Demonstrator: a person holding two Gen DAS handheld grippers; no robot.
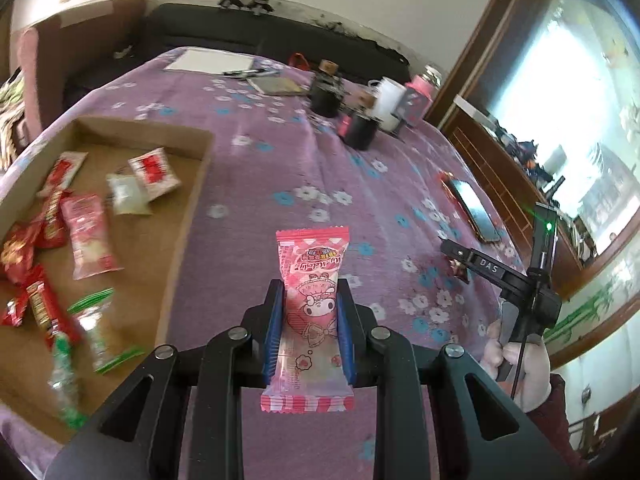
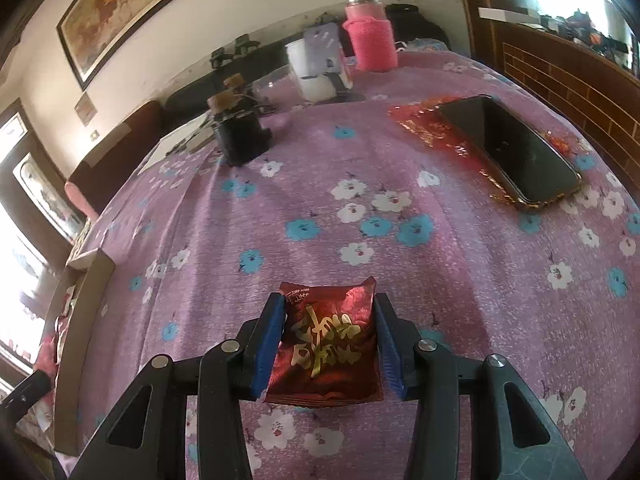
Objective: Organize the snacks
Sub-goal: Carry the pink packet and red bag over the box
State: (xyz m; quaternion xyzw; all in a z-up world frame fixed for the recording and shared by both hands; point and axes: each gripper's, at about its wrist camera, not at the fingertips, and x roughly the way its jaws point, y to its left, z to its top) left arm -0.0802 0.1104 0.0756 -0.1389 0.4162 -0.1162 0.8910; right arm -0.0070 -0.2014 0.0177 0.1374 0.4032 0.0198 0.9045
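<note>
While my left claw (image 1: 308, 292) is clamped on a pink My Melody snack packet (image 1: 310, 312) above the purple flowered cloth (image 1: 280, 160), only its camera shows the cardboard tray (image 1: 188, 208) of snacks at left. My right claw (image 2: 330, 304) pinches a dark red gold-lettered packet (image 2: 328, 344); its view shows a black phone (image 2: 508, 152) clearly.
</note>
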